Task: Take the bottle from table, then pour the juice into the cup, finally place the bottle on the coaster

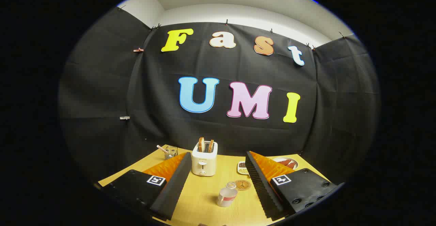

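Now, time to grab the bottle. Small and pale, standing on the yellow table, between the two fingers and low down near them, just beside the round coaster. Gripper wide open, holding nothing at all. Go forward and down slowly, keeping the bottle right in the middle of the gap. Stay level so no finger bumps it and knocks it over. Squeeze on the fat part, not up by the clear top, and only when both fingers are beside it. Hold it firm but not too hard, then lift straight up. Watch out for the white toaster farther back. Probably the cup: the little glass with a straw, beyond the left finger, well apart from the bottle.
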`<state>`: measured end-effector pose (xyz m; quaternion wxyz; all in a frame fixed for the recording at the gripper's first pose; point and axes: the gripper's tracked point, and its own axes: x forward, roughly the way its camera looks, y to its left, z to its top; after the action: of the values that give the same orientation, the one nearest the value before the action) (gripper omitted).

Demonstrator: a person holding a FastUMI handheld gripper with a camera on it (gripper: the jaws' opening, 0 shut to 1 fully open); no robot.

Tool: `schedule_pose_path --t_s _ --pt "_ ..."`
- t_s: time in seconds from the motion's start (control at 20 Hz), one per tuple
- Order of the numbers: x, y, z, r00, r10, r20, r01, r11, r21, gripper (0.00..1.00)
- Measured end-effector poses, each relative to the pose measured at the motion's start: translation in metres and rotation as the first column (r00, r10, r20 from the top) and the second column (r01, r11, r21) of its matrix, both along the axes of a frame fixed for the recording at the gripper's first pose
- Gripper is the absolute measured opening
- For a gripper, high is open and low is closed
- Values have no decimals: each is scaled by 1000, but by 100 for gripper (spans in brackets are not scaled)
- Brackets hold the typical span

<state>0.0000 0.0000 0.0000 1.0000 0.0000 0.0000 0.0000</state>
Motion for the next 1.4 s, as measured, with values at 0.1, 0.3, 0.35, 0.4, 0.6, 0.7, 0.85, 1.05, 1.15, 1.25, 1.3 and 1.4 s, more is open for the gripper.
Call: schedule_pose_path --t_s 0.1,0.3,0.35,0.4,0.6,0.7,0.85,1.05,1.15,1.25,1.3,1.4 --pt "0 -2 -3 1000 0 -13 0 1000 0 97" --pt "0 -6 -6 1000 2 -29 -2 1000 14 97" --pt "0 -8 -8 999 1 -32 0 1000 7 97" --pt "1 -9 -8 999 0 -33 0 1000 -1 97" --pt "4 -8 -10 999 11 -35 -11 1000 -24 97" --pt "6 -12 -14 999 -1 -45 0 1000 -26 97" --pt "5 -9 -15 999 -3 -43 2 1000 -10 97" --pt "3 -17 -32 998 -14 -67 13 1000 -3 97" --pt "3 -20 -38 997 -18 -75 17 1000 -7 97" --pt "3 -21 -43 997 -22 -80 21 1000 -10 97" --pt "3 -20 -44 997 -22 -81 22 1000 -6 97" --pt "4 -18 -47 996 -27 -79 27 1000 2 97"
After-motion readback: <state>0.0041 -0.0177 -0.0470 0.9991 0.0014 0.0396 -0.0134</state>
